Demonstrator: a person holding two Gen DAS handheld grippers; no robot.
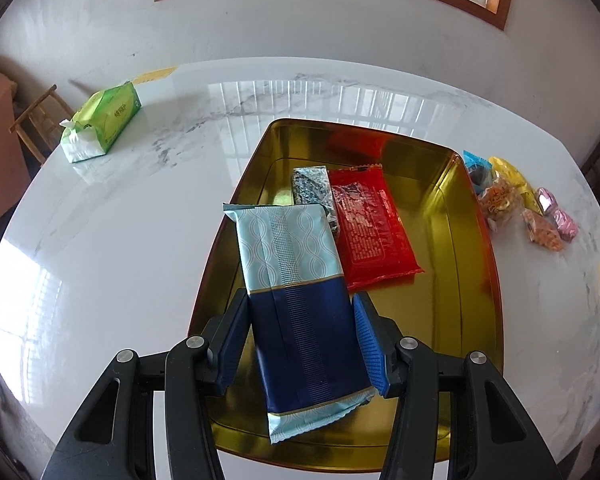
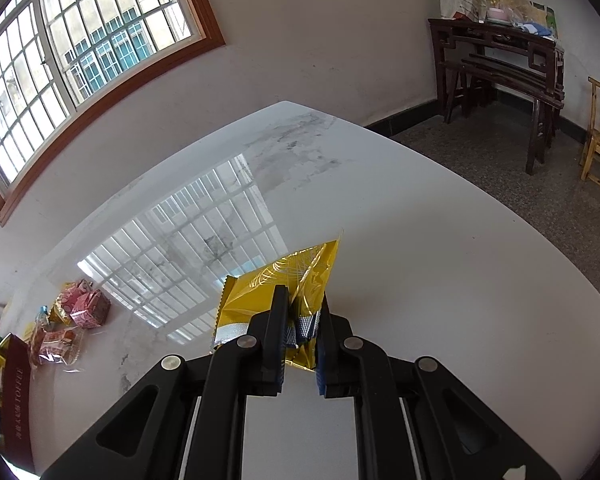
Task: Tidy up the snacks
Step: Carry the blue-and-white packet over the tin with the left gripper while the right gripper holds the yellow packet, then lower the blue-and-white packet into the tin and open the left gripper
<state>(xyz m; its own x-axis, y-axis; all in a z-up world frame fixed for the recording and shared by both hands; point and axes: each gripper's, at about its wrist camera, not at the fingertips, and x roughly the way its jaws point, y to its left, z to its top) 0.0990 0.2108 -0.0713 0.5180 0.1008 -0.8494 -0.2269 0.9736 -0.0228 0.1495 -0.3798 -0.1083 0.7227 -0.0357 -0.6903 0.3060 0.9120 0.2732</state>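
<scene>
In the left wrist view my left gripper (image 1: 302, 304) is shut on a long blue and light-blue snack pack (image 1: 296, 300), held over the gold tin box (image 1: 472, 280). A red snack pack (image 1: 370, 226) and a dark patterned pack (image 1: 312, 188) lie inside the box. In the right wrist view my right gripper (image 2: 304, 300) is shut on a yellow foil snack packet (image 2: 272, 292), held above the white table (image 2: 440, 280).
Loose snacks (image 1: 520, 200) lie on the table right of the box, also in the right wrist view (image 2: 72, 320). A green tissue pack (image 1: 100, 124) lies at the far left. The box's red lid (image 2: 16, 392) shows at the left edge. Chairs and a dark side table (image 2: 500, 60) stand beyond the table.
</scene>
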